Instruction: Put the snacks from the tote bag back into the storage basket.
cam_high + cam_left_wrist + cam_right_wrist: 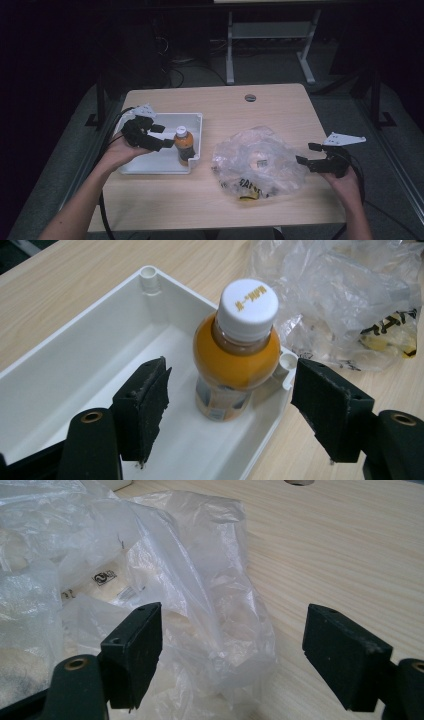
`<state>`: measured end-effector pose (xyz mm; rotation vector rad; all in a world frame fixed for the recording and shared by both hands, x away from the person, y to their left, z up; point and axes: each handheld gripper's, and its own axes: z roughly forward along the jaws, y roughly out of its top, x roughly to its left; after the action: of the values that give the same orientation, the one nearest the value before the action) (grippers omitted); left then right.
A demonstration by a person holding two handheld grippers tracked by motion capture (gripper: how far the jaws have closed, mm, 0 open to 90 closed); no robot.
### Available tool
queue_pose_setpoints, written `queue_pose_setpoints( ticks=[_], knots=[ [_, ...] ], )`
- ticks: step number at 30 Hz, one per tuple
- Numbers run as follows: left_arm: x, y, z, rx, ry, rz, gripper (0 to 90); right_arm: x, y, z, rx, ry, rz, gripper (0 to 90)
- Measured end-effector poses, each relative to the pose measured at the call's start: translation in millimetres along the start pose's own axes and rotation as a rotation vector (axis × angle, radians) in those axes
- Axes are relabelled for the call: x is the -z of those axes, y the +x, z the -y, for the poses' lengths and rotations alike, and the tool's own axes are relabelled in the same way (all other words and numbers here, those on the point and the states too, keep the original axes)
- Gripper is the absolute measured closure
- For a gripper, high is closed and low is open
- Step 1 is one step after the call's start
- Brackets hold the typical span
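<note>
The left tool (230,405) is standing wide, pads clear of the orange drink bottle (235,352) sitting upright at frame centre in the white tray (75,347). The bottle is likely rigid, smooth, fairly heavy; gripping its body below the cap (249,304) seems safest. The right tool (232,655) is gaping wide over the plastic bag (190,570)
</note>
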<state>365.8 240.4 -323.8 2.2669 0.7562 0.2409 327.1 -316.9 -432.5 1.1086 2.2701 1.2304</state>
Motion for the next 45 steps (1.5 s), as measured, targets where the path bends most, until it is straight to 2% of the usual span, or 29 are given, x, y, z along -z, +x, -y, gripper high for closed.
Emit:
queue_pose_setpoints(
  ticks=[7, 9, 11, 12, 20, 28, 30, 32, 45],
  knots=[
    [3.0, 1.0, 10.6, 0.019, -0.005, -0.010, 29.0, 0.8, 0.3, 0.0, -0.005, -0.002, -0.002, 23.4],
    [3.2, 0.5, 15.1, 0.006, -0.014, -0.029, 29.4, 1.1, 0.3, 0.2, -0.002, -0.001, -0.003, 23.2],
    [2.7, -0.2, 19.1, 0.022, -0.016, -0.027, 29.5, 1.6, -0.1, 0.4, -0.005, -0.003, -0.004, 23.1],
    [2.5, 0.2, 20.4, 0.013, -0.014, -0.032, 29.5, 1.9, -0.2, 0.4, -0.008, -0.005, -0.005, 23.1],
    [1.9, 3.8, 39.4, 0.058, -0.017, -0.031, 29.3, 3.0, -2.6, 0.6, -0.012, -0.012, -0.002, 23.1],
    [2.7, 4.4, 56.7, 0.060, -0.019, -0.054, 29.4, 2.9, -3.1, 1.5, -0.013, -0.008, -0.001, 23.1],
    [2.4, 4.2, 60.5, 0.072, -0.020, -0.053, 29.4, 2.5, -2.7, 1.2, -0.011, -0.006, 0.000, 23.1],
    [2.3, 4.9, 64.1, 0.063, -0.013, -0.061, 29.4, 2.0, -2.3, 1.1, -0.012, -0.006, -0.003, 23.1],
    [2.4, 8.2, 86.4, 0.090, -0.017, -0.089, 29.4, 1.4, -1.6, 1.3, -0.013, -0.002, -0.002, 23.1]
  ],
)
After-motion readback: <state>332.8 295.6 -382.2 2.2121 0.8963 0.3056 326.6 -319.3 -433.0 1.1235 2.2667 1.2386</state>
